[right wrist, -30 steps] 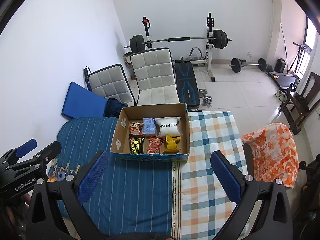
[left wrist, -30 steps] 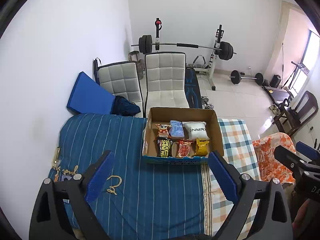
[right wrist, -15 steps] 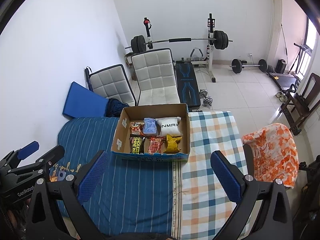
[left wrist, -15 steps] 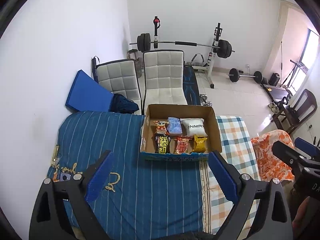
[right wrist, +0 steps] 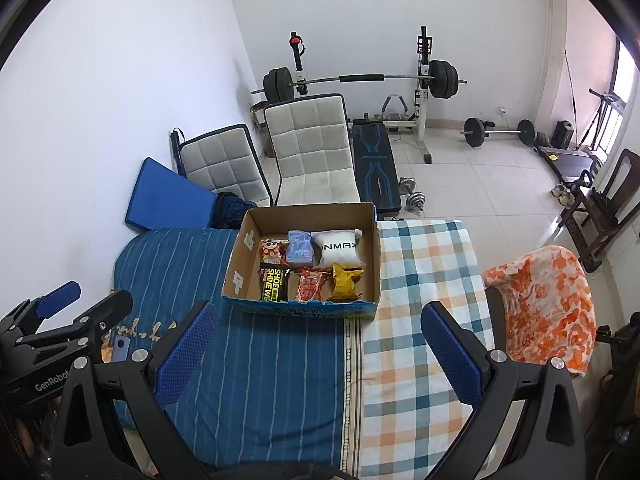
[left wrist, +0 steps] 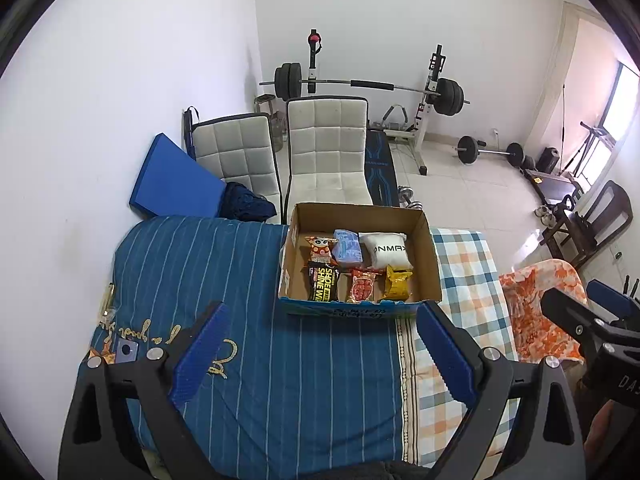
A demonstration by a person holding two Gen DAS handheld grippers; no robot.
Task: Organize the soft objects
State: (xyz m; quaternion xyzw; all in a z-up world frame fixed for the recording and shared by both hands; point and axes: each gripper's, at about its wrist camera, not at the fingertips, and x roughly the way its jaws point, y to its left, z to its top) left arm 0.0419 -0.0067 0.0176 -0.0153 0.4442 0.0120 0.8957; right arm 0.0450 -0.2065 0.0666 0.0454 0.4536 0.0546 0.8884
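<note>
Bed (left wrist: 248, 360): cardboard box (left wrist: 434, 258) holds six soft packets; both grippers' fingers wide, empty.

Right gripper (right wrist: 318, 334) jaws wide apart, nothing between, above bed. Cardboard box (right wrist: 240, 276) on blue striped sheet (right wrist: 260, 380), beside checked sheet (right wrist: 416, 280). Inside: white pillow pack (right wrist: 339, 249), blue pack (right wrist: 300, 246), black shoe-shine pack (right wrist: 274, 285), red packet (right wrist: 311, 285), yellow packet (right wrist: 345, 282). Left gripper (right wrist: 86, 299) at left edge.

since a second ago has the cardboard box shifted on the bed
No. The cardboard box sits across the seam between the blue striped cover and the checked cover, as before.
</note>
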